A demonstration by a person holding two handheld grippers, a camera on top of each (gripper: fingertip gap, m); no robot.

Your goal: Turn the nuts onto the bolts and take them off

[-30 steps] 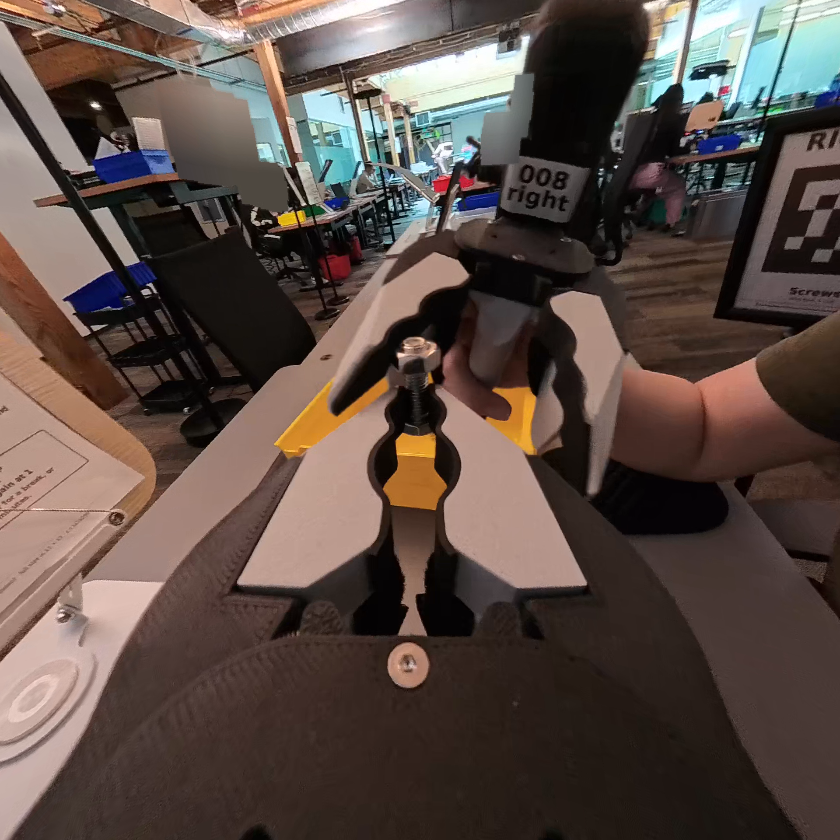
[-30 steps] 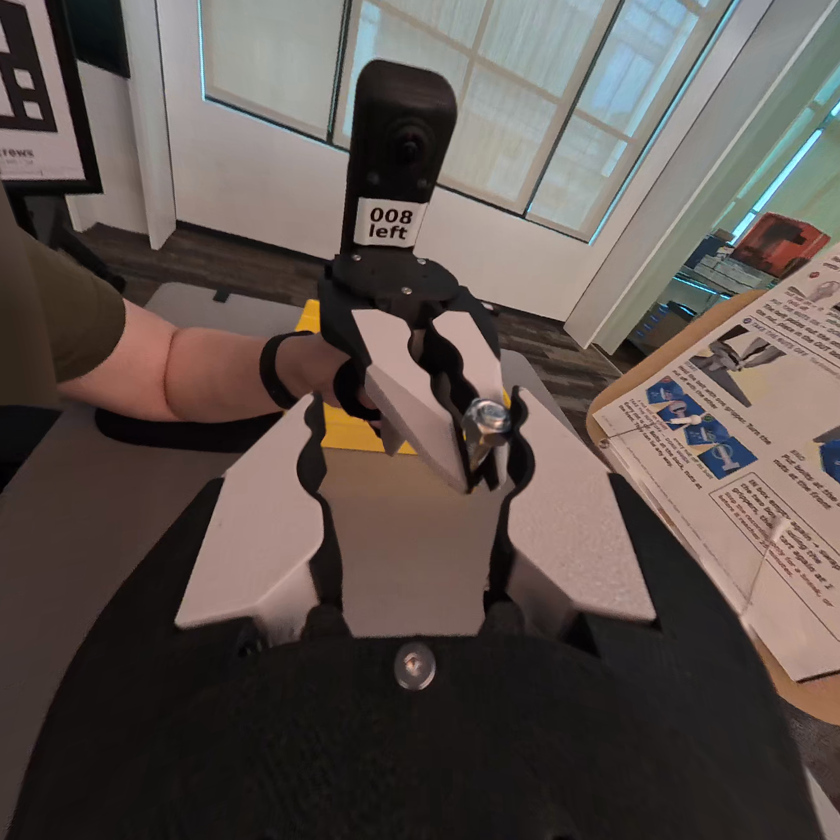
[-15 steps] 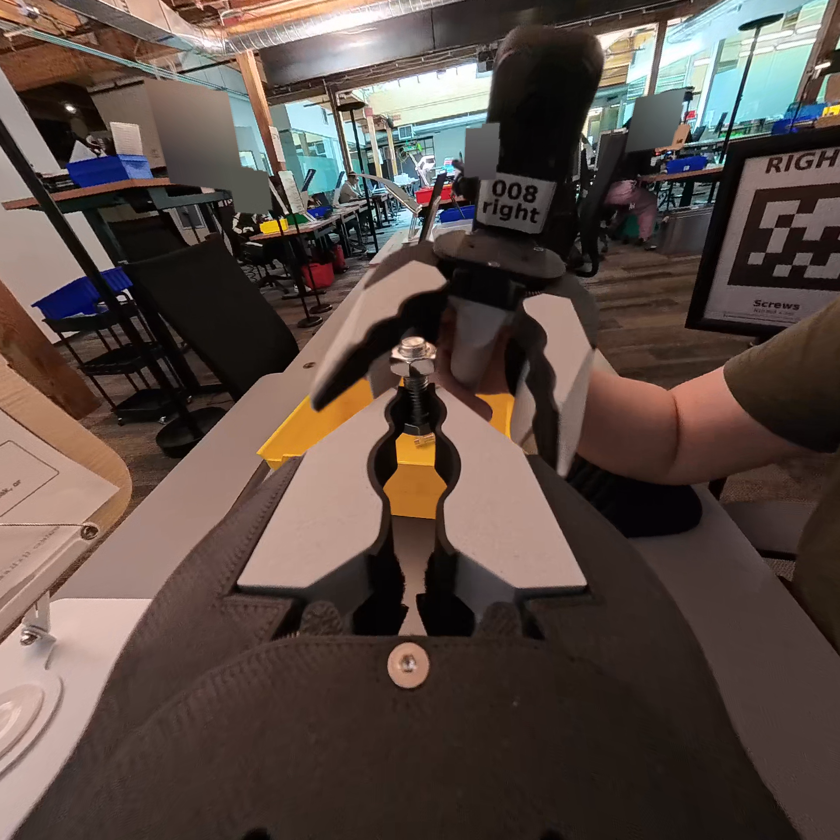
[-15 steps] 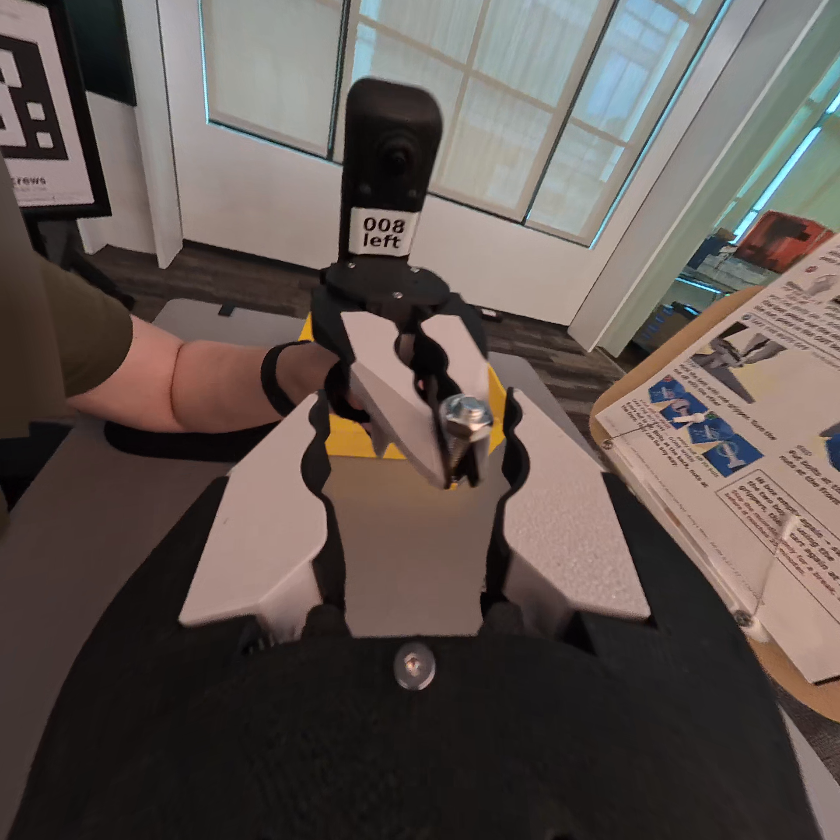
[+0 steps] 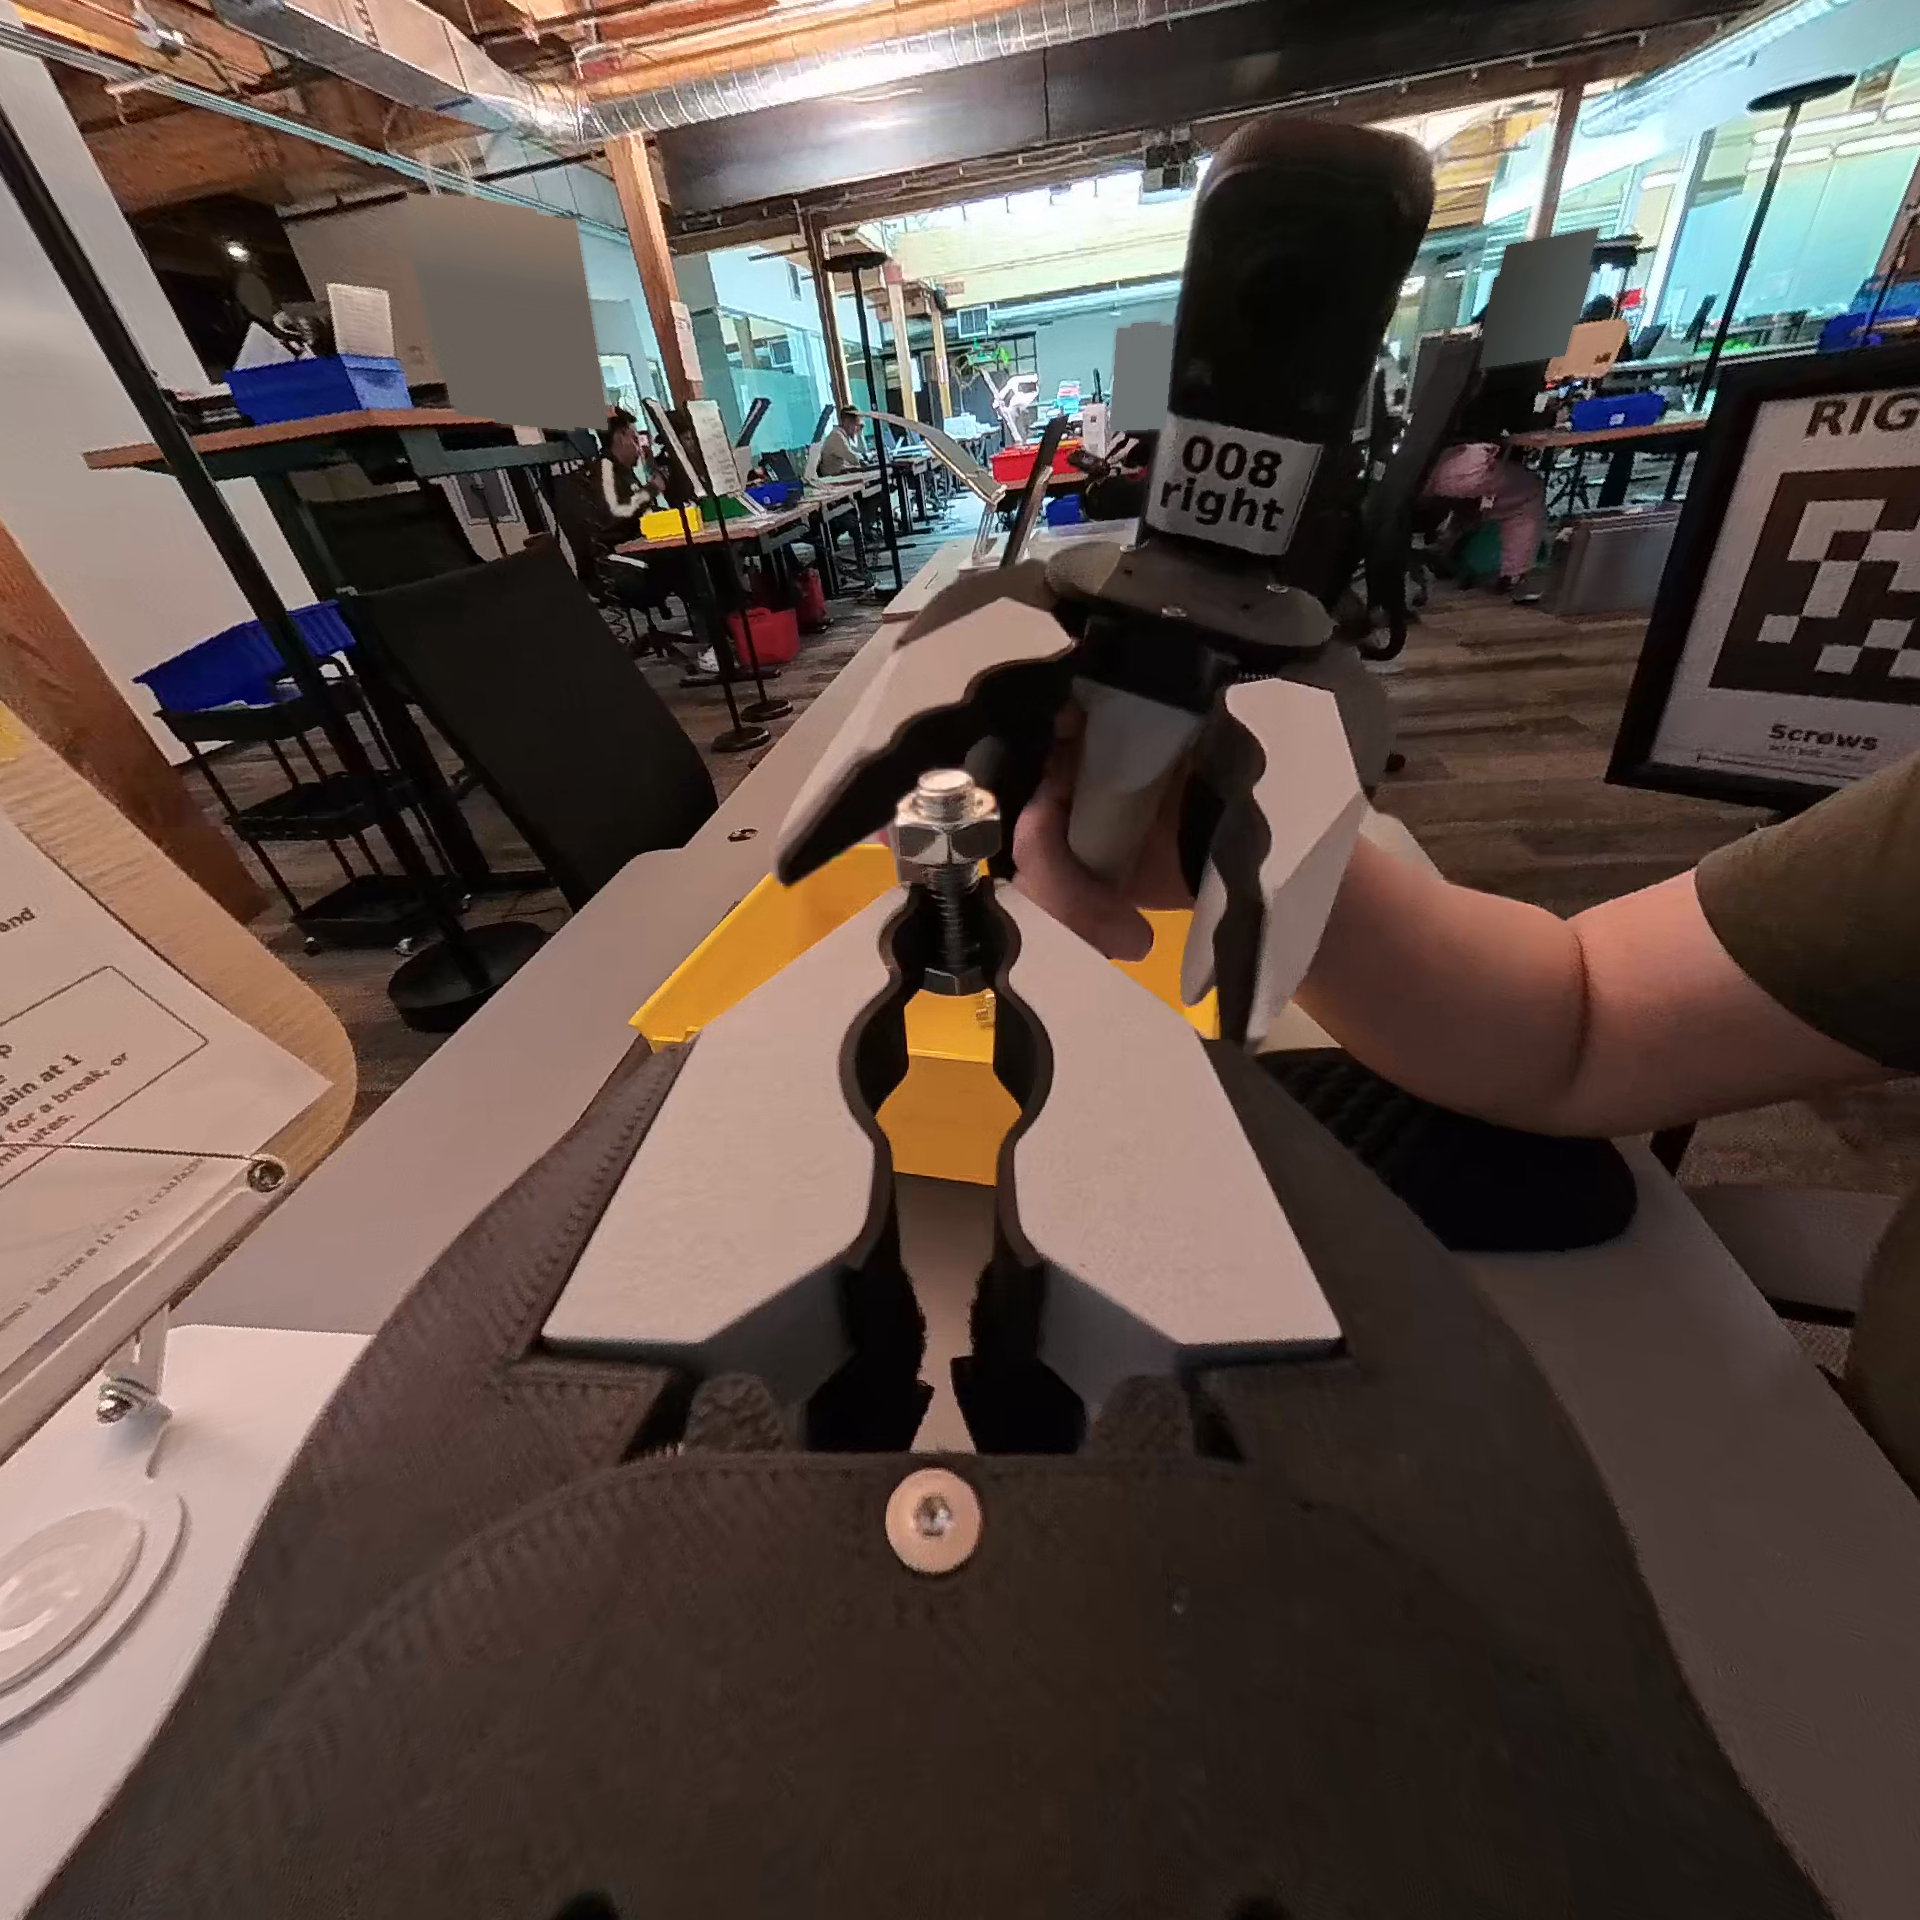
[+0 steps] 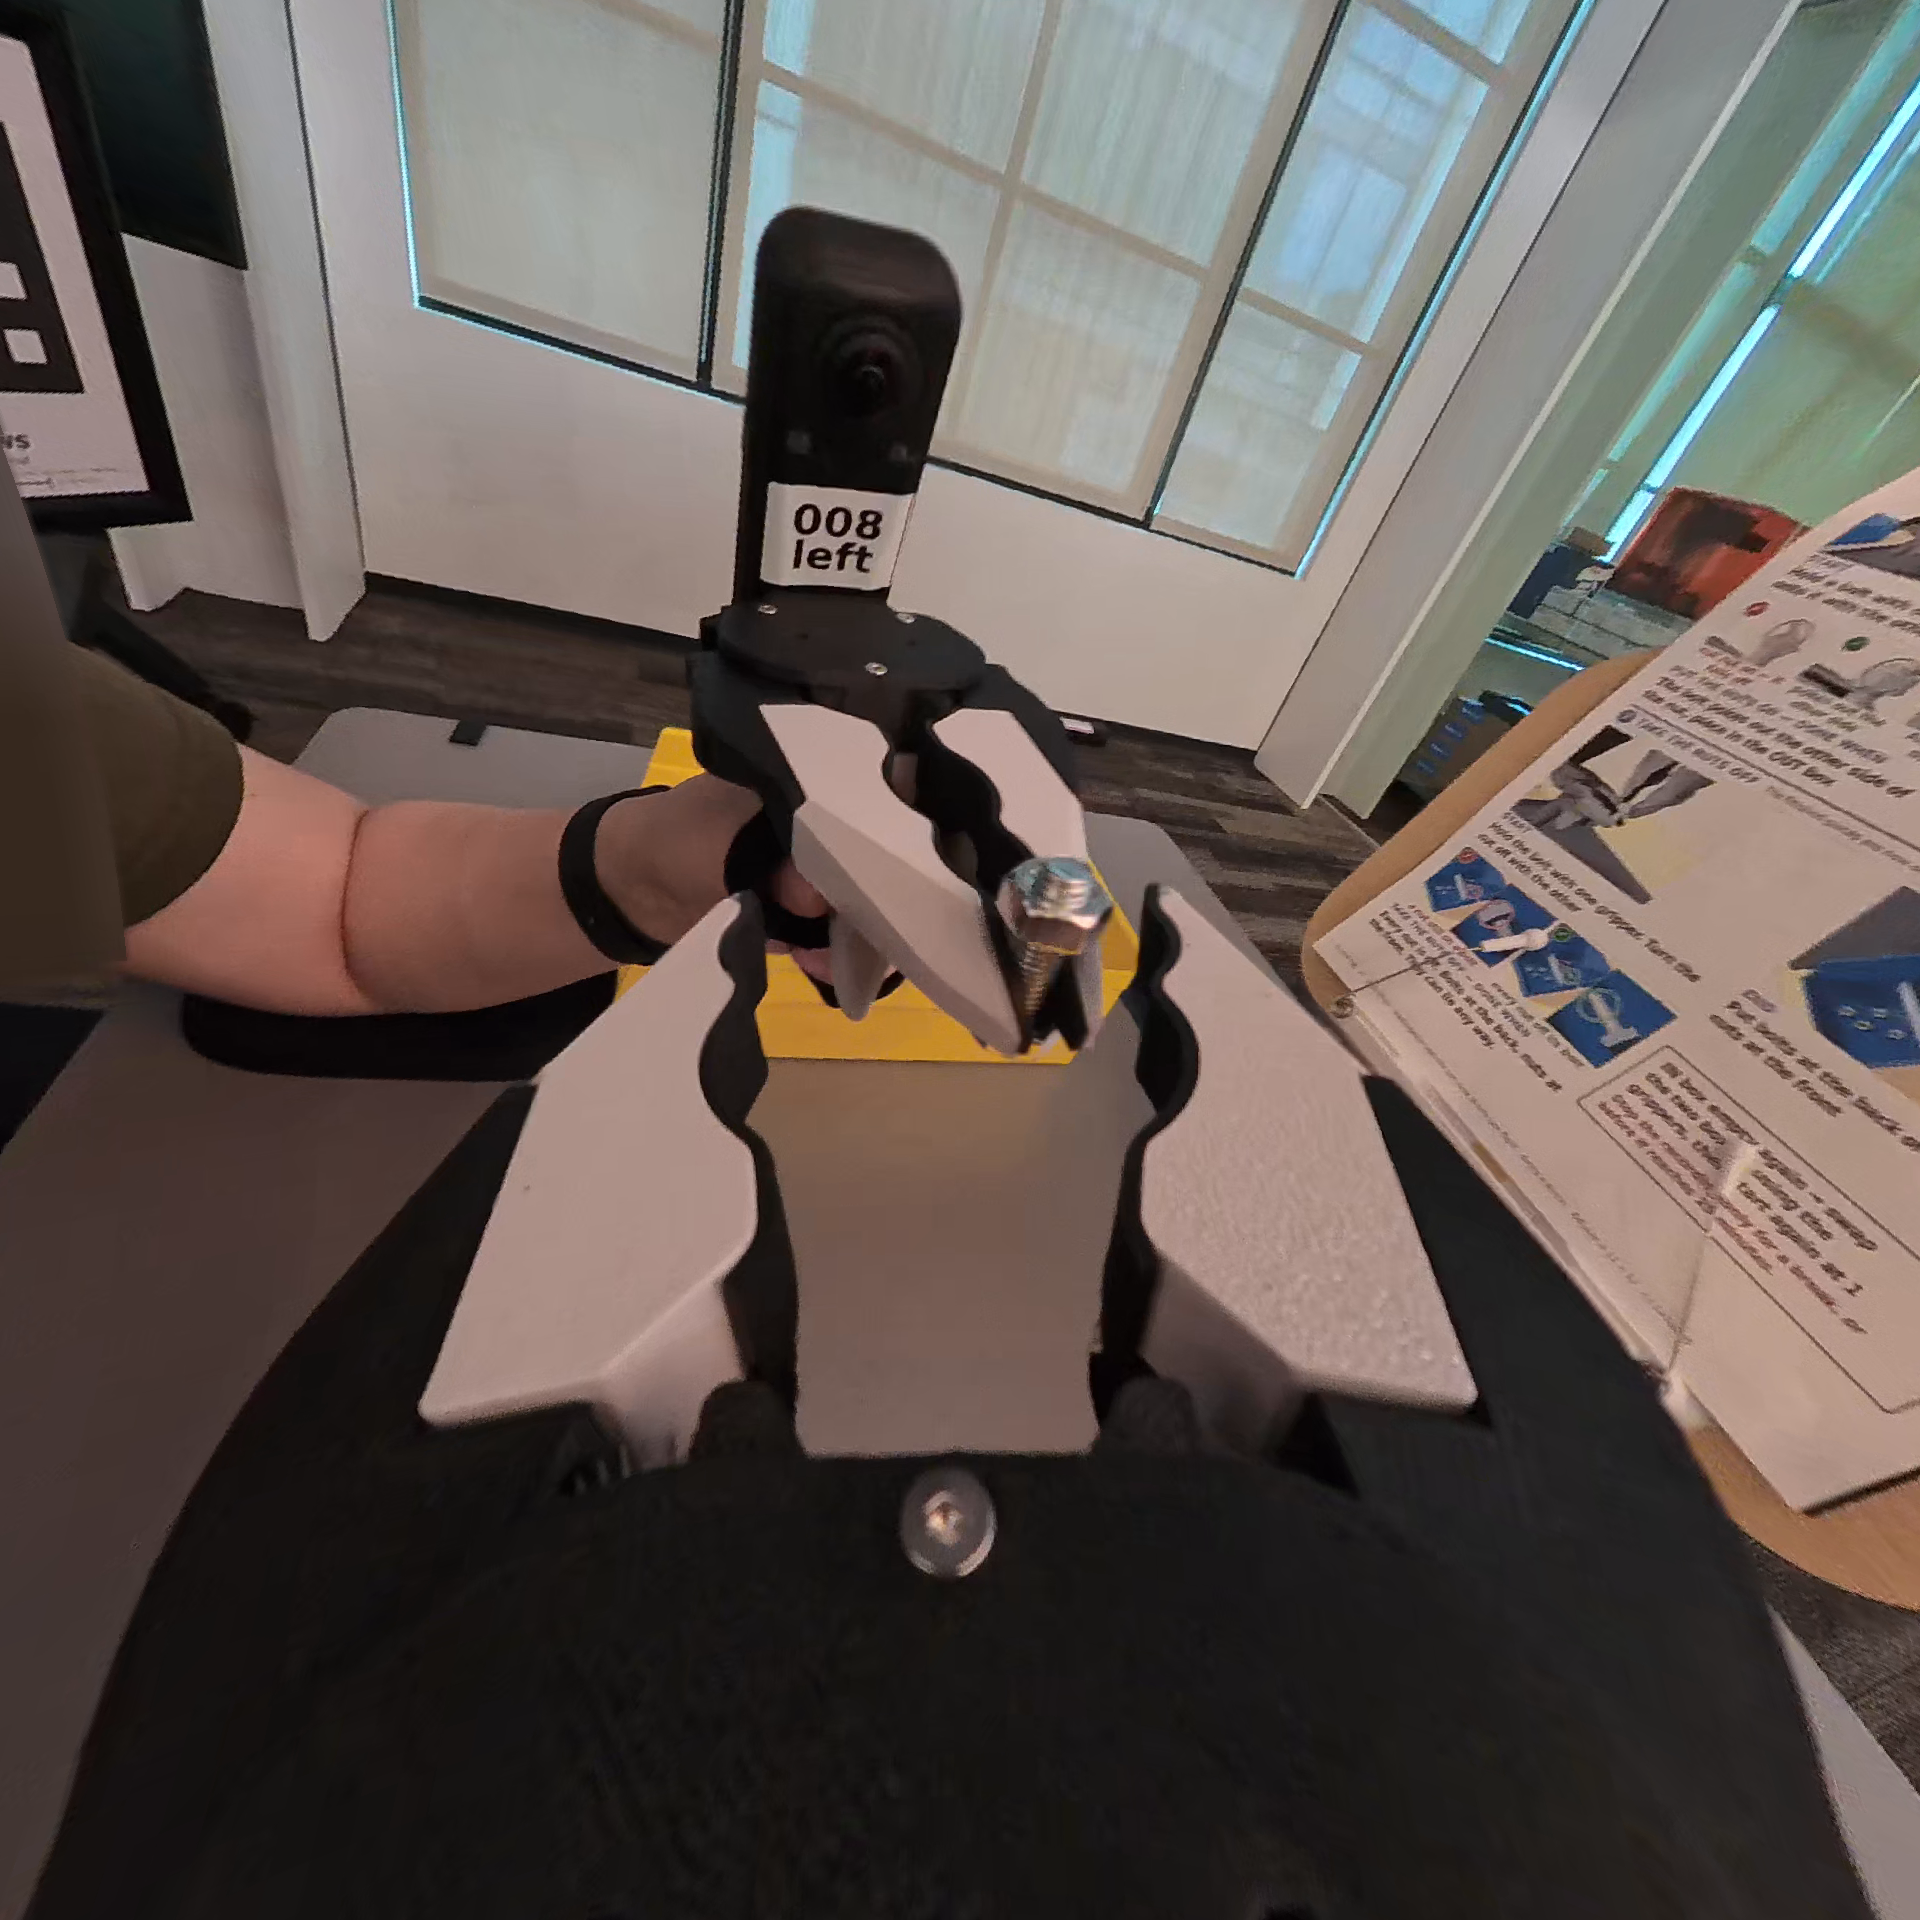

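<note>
My left gripper [image 5: 951, 925] is shut on a silver bolt [image 5: 948, 925] and holds it upright above the table. A silver nut [image 5: 943, 836] sits near the bolt's top end. In the right wrist view the bolt [image 6: 1039, 977] and its nut [image 6: 1055, 904] stand between my right gripper's open fingers [image 6: 665, 1091], nearer the right-hand one and not touching either. My right gripper [image 6: 945, 914] is open and empty. It faces the left gripper [image 6: 1039, 1023], and the left wrist view shows its spread fingers [image 5: 914, 717] behind the nut.
A yellow bin [image 5: 727, 966] stands on the grey table [image 5: 468, 1174] behind the grippers; it also shows in the right wrist view [image 6: 935, 1029]. An instruction sheet on a wooden board [image 6: 1662, 1039] is beside them. A framed marker sign [image 5: 1829, 592] stands farther back.
The right gripper swayed slightly around the nut and stayed open. The left gripper kept its hold on the bolt and lifted it a little.
</note>
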